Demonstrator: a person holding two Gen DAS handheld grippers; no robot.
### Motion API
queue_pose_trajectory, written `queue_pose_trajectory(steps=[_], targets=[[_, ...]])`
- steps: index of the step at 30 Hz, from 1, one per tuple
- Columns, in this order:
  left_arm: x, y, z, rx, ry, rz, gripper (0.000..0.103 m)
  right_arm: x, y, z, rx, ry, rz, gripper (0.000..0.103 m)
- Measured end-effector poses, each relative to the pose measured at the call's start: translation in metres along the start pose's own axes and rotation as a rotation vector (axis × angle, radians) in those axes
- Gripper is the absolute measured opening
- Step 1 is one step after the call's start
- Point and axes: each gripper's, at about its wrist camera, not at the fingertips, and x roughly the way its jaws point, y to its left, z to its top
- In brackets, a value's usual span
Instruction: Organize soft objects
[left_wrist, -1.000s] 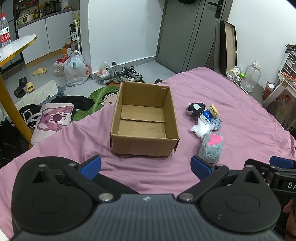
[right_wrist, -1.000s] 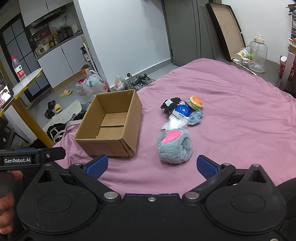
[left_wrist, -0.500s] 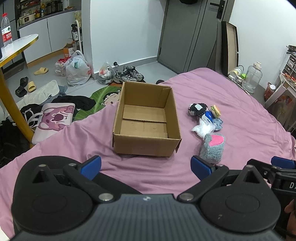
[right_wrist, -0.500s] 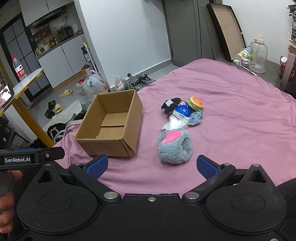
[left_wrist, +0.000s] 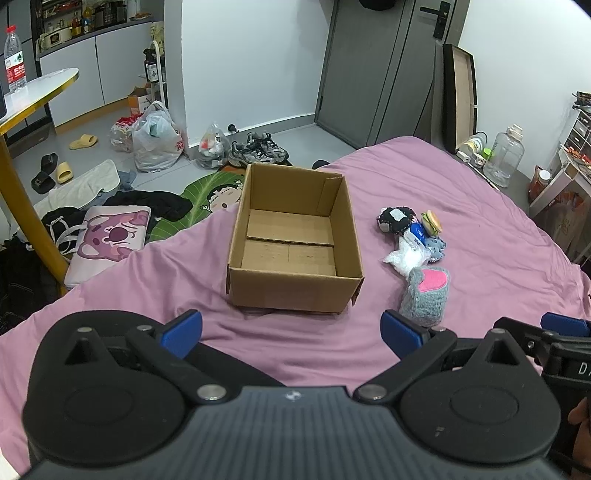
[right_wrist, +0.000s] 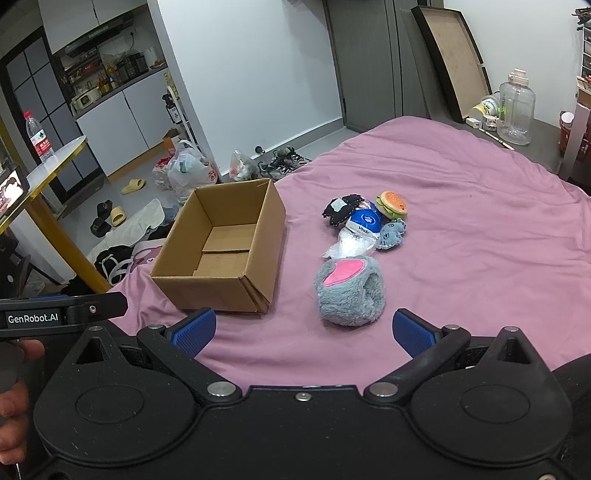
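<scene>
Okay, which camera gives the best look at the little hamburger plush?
The right wrist view: the hamburger plush shows bun, filling and dots unobstructed. The left wrist view shows it smaller, edge-on, beside the black plush.

The blue packet (right_wrist: 365, 220) lies partly hidden under the black plush (right_wrist: 340, 209); its print is unreadable.

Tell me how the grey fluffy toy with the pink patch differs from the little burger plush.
The grey fluffy toy is far bulkier than the burger plush. The grey toy is shaggy grey with a pink patch; the burger plush is smooth orange, green and brown. The grey toy lies nearest the grippers, the burger plush at the pile's far end. Both rest on the pink bedspread, outside the box.
</scene>
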Motion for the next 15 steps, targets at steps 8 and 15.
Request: queue_pose_trajectory(steps=[8,15], targets=[[-0.0002,0.0014,0.0000,0.000,-0.002,-0.002,0.102,-0.0003,0.0001,-0.0001,-0.001,-0.001,0.000,0.103],[-0.0008,-0.0013,0.0006,-0.004,-0.007,-0.002,0.102,-0.0021,-0.0043,0.0017,0.020,-0.003,0.022,0.103]])
